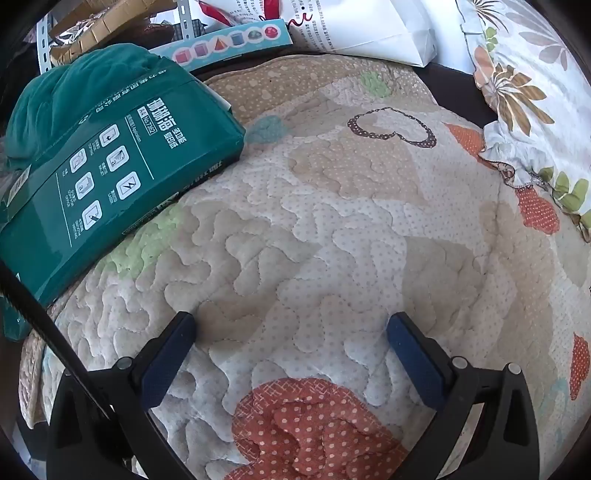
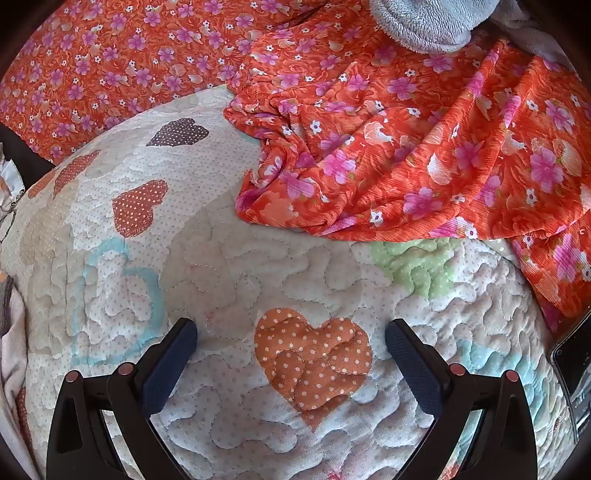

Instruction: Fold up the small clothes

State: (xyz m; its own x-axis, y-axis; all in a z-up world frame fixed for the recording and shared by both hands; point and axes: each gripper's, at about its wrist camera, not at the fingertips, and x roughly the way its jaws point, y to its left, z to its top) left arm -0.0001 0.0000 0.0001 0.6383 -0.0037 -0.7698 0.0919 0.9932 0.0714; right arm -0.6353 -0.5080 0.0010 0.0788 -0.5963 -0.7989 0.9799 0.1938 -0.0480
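Note:
An orange garment with pink flowers (image 2: pixel 388 155) lies crumpled on the quilted heart-pattern mat (image 2: pixel 258 258), spreading across the top and right of the right wrist view. My right gripper (image 2: pixel 291 332) is open and empty above an orange heart patch, short of the garment's near edge. My left gripper (image 1: pixel 291 325) is open and empty above bare quilt (image 1: pixel 314 221). No garment lies between its fingers. A teal cloth (image 1: pixel 74 88) is bunched at the far left behind a box.
A green paper box (image 1: pixel 110 173) rests on the quilt's left edge. A white paper bag (image 1: pixel 369 29) and a floral pillow (image 1: pixel 535 110) lie at the back and right. A grey fuzzy item (image 2: pixel 417 26) sits on the orange fabric. A dark phone-like object (image 2: pixel 576 362) lies at right.

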